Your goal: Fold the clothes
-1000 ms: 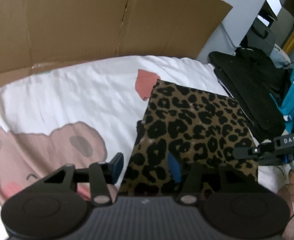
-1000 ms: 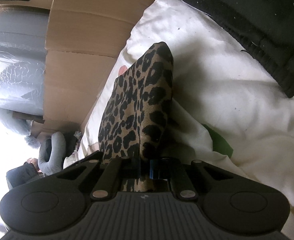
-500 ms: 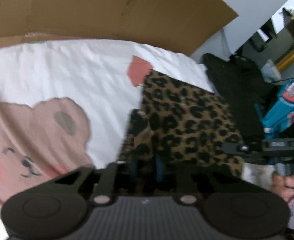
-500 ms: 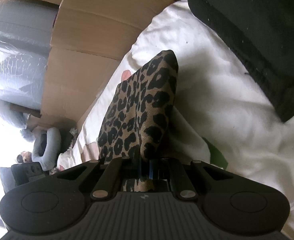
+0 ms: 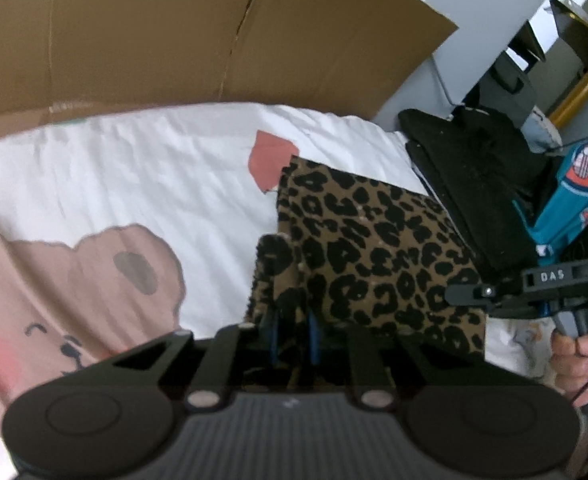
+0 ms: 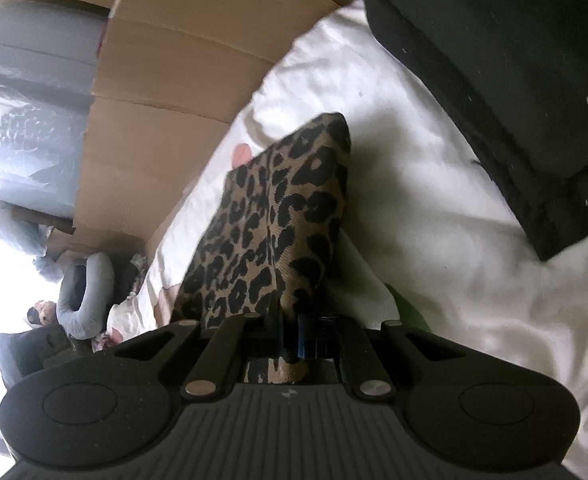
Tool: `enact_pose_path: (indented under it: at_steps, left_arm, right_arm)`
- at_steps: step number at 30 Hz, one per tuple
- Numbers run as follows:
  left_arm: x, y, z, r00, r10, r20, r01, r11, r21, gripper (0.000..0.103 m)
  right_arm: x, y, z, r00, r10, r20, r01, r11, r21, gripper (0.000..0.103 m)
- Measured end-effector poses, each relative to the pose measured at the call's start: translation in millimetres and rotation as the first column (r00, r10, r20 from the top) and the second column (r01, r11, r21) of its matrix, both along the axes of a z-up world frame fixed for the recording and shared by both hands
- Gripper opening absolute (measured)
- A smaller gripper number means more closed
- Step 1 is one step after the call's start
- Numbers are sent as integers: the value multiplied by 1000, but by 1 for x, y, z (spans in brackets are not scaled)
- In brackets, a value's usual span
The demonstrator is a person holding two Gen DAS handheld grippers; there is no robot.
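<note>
Since both tools already pinch the near edge of the leopard-print garment, handling is the main thing here: left tool has just been closing, its blue pads now clamped on a bunched fold at the garment's near-left corner; right tool is clenched on the near-right edge, cloth poking out behind its pads. The garment looks like a light, soft twill, limp and not slippery, so it will likely sag between the two grips and needs tension to keep the crease straight; corners are the sensible hold. It lies partly folded on the bed sheet with its bear print, far edge resting flat. Beyond the garment on its right sits a black folded pile, and behind it a cardboard sheet.
</note>
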State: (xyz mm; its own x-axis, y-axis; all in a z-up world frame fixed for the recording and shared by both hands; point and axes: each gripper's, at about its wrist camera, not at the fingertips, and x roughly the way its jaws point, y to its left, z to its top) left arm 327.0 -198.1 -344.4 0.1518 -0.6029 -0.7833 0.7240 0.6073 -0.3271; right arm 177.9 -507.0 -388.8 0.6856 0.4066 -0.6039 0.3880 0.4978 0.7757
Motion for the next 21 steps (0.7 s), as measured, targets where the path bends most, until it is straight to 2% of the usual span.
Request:
enact_pose_path:
  at_steps: [2,4,6,9,11,17,21]
  left_arm:
    - [-2,-1,4,999,-2,52,1,1000,19,22]
    - [-2,0,8,994,24,104,-30,998,54,21]
    - [2,1,8,993,37,112,-45,997,68,24]
    - [11,1,5,997,62,53,-64,997,38,39]
    - [15,0,3,998,65,20,-65,998,12,59]
    - [23,-14,-12,996,35,-87,-38,998,-41,72]
    - [29,-18,-26,988,41,-146,-45,999,-30,72]
  right_arm:
    - [0,1,-2,1000,6,-5,-6,1000,-7,5]
    - [0,2,-2,1000,9,-5,-10,1000,-12,5]
    - [-1,3,-3,1000,11,-6,-11,1000,-15,5]
    - [-1,3,-4,1000,13,-10,-13,1000,-13,8]
    - [0,4,-5,1000,14,-10,-14,1000,-11,8]
    - [2,5,-7,1000,18,-6,-18,1000,-8,8]
    - [3,6,-8,1000,17,-3,-17,1000,-3,9]
